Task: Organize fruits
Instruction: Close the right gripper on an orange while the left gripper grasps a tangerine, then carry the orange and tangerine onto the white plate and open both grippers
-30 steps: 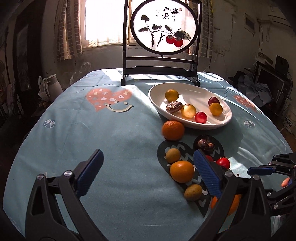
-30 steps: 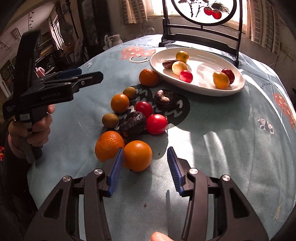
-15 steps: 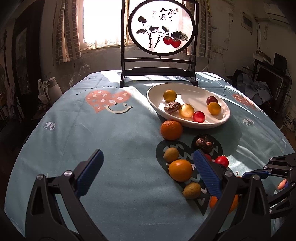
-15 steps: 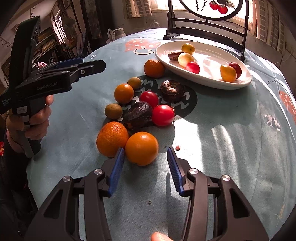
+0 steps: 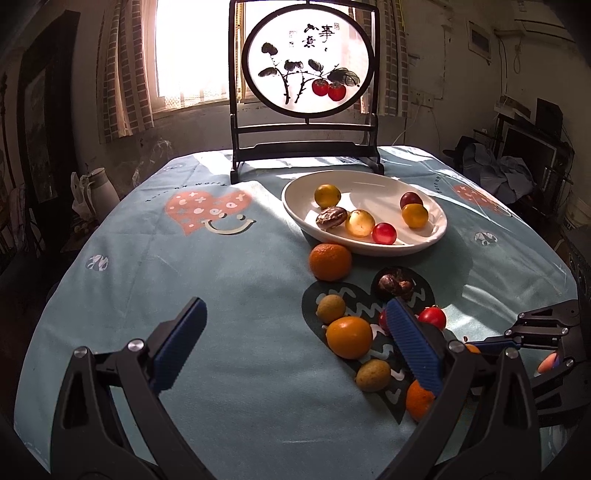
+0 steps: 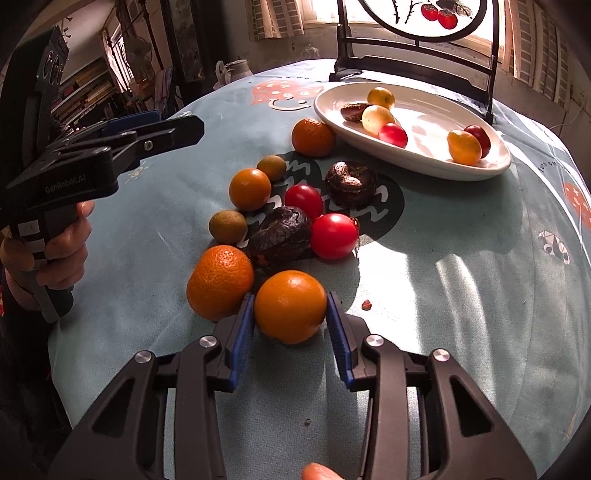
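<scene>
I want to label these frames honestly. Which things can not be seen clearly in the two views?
- Right wrist view: whether the right gripper already presses the orange; its pads sit close on both sides, contact unclear.
- Left wrist view: that orange is hidden behind the left gripper, whose right finger also covers part of a second orange.
- Right wrist view: the painted screen is cut off by the top edge.

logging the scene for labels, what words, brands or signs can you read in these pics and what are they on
"GenRobot.AI": side of the left gripper, right wrist view.
Black brush characters and small red seals: round painted screen; I cannot read them reliably.
Dark lettering along the tablecloth edges, something like "...on wor...": too distorted to read whole.
No lettering shows on the white plate or the fruit.
</scene>
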`<state>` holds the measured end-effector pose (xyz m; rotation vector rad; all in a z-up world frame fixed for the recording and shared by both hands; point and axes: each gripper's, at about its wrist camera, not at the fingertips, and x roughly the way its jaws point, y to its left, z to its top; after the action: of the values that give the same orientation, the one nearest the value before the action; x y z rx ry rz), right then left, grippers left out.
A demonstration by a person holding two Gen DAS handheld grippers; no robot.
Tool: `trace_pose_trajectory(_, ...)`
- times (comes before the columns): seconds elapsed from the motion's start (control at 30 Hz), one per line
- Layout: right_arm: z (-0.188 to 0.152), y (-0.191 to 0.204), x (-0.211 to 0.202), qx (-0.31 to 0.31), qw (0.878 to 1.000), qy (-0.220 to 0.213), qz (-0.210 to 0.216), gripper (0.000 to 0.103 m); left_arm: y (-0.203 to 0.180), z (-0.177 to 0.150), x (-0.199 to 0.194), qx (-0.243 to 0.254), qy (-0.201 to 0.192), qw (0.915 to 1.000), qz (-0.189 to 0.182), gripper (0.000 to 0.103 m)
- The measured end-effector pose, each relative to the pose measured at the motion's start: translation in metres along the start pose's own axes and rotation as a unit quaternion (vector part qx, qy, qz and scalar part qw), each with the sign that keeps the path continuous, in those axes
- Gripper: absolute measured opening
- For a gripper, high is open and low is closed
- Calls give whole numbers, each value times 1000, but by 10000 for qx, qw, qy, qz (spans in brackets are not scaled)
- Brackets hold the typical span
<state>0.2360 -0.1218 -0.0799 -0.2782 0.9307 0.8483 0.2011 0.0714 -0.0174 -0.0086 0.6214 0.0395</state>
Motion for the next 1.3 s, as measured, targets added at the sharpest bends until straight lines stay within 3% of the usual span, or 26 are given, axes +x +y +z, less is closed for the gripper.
trace_pose_trajectory(0.1, 2, -14, -4, 367, 9992, -68, 114, 39, -7, -2, -4, 218, 185, 9959, -858, 99)
trace_pose_trajectory(0.2, 4, -36, -12, 936, 9953, -233, 130, 39, -21, -10, -11, 571, 429, 9768, -2018, 98)
trace_pose_trajectory(0.27, 4, -48, -15, 1203, 9923, -270, 76, 39, -39, -20, -15, 1015, 540, 9657, -2326, 90)
trace_pose_trajectory(0.43, 3, -53, -13, 1320, 9911, -184, 35, 39, -72, -42, -7, 1729, 947, 9518, -2348, 63)
trace_pose_trajectory(0.73, 2, -50, -12, 1215, 9924, -172, 10, 39, -65, -41, 12, 1431, 1206, 9565, -2239, 62)
trace_pose_trajectory(0.83, 2, -49, -13, 1207, 9925, -188, 56, 39, -63, -39, 19, 1344, 1326, 9549, -2292, 52)
trace_pose_trajectory(0.93, 2, -47, -14, 1183, 9927, -203, 80, 39, -64, -39, 24, 1307, 1408, 9517, -2394, 48)
trace_pose_trajectory(1.13, 3, -49, -16, 1218, 9923, -232, 45, 39, -75, -44, 32, 1434, 1620, 9451, -2450, 47)
trace_pose_trajectory(1.3, 3, -51, -16, 1264, 9917, -232, 38, 39, -76, -44, 34, 1393, 1606, 9455, -2465, 45)
